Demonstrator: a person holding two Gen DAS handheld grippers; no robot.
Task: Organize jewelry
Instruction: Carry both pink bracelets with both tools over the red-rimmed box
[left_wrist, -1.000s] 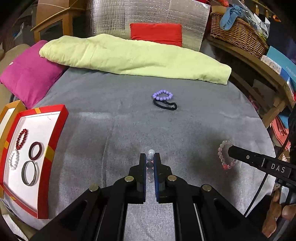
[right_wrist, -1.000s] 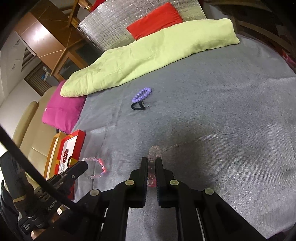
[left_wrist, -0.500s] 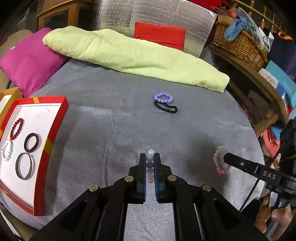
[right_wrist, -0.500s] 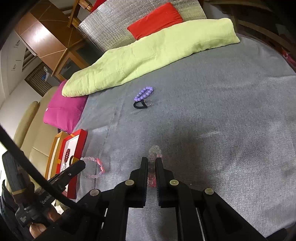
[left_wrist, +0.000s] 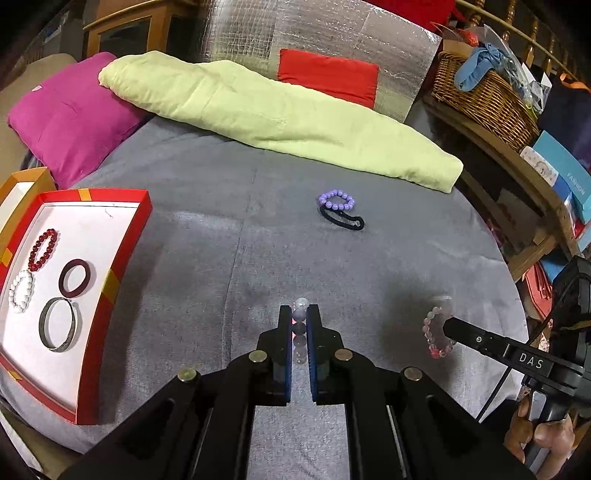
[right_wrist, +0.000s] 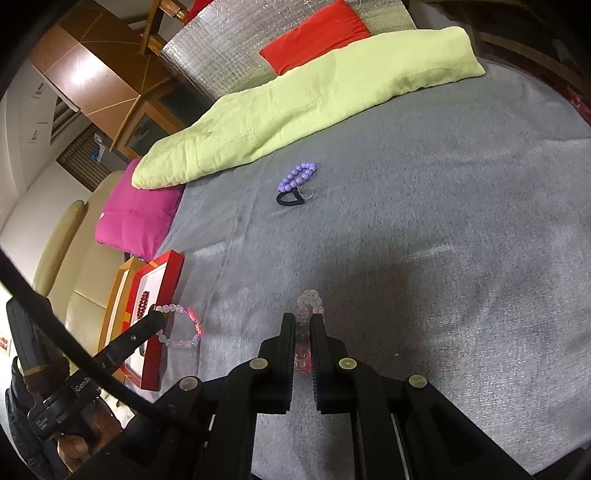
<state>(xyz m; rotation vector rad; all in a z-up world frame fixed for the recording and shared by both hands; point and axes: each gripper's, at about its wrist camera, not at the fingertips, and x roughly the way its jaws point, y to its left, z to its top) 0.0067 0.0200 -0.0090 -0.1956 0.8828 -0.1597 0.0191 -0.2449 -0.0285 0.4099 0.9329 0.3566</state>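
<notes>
Over the grey blanket (left_wrist: 229, 258), the left gripper (left_wrist: 299, 314) is clenched on a pale bead bracelet (right_wrist: 181, 325), which hangs beside the red tray (left_wrist: 122, 258). The right gripper (right_wrist: 303, 321) is likewise clamped on a pink bead bracelet (left_wrist: 436, 332). Farther off, a purple bracelet (left_wrist: 336, 199) lies touching a black hair tie (left_wrist: 343, 219).

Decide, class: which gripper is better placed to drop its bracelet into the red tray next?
Left. The left gripper, jaws shut on a pale bracelet, is nearer the red tray; the right gripper is farther.
</notes>
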